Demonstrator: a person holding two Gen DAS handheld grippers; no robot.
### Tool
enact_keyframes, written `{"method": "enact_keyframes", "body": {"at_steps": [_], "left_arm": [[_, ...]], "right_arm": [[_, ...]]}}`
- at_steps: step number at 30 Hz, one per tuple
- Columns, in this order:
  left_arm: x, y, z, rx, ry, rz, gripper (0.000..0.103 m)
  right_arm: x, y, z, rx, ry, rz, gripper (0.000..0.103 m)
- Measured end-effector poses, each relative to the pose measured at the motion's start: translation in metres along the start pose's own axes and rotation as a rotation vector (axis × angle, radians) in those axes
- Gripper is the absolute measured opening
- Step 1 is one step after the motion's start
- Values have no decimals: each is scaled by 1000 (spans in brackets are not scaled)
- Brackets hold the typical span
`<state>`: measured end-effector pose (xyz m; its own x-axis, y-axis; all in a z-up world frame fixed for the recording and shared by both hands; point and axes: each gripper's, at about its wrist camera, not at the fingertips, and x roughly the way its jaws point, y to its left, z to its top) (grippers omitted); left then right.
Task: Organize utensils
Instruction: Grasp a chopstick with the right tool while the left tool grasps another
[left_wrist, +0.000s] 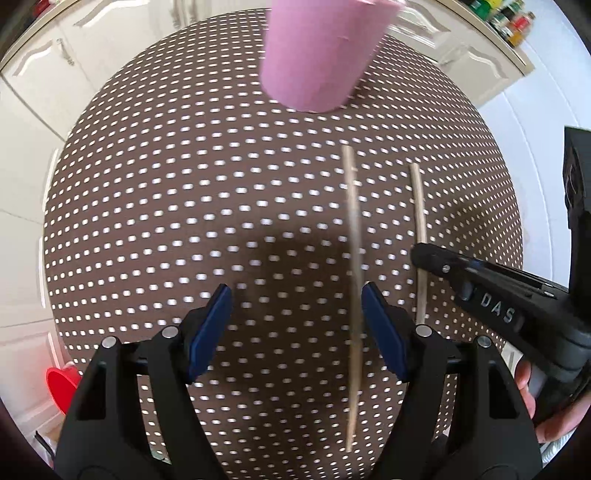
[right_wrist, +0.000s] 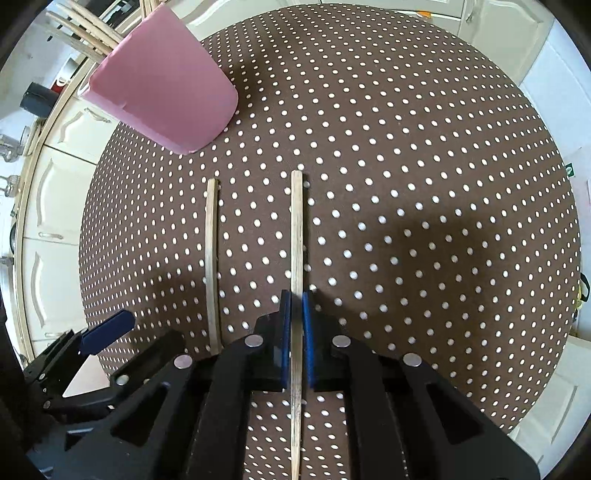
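Brown dotted cloth, pink cup, pale sticks

The tablecloth (right_wrist: 406, 184) is dark brown with a regular pattern of small white dots. The cup (right_wrist: 162, 92) at the upper left of the right wrist view is plain matte pink. Both chopsticks, the left chopstick (right_wrist: 211, 258) and the right chopstick (right_wrist: 296, 229), are pale tan wood. The left gripper (left_wrist: 295, 332) and the right gripper (right_wrist: 296, 332) are black with dark blue pads. At the lower left of the left wrist view a red bowl (left_wrist: 61, 384) shows. The cabinets (right_wrist: 55, 206) are cream white.
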<state>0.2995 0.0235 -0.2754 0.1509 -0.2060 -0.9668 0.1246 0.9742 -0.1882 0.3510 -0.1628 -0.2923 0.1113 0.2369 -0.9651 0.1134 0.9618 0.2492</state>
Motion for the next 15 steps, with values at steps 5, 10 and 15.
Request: {"method": "enact_keyframes", "body": {"at_steps": [5,10,15], "left_arm": [[11,-21,4,40,5,52,70],[26,-30,16,8,26,88,68],[51,-71,23,46,-4,142,43]], "right_arm": [[-3,-18,-10,20,11,38,5],[-14,-22,-23,-27,19,23,5],[-17,-26,-32,-49,30,41,5]]}}
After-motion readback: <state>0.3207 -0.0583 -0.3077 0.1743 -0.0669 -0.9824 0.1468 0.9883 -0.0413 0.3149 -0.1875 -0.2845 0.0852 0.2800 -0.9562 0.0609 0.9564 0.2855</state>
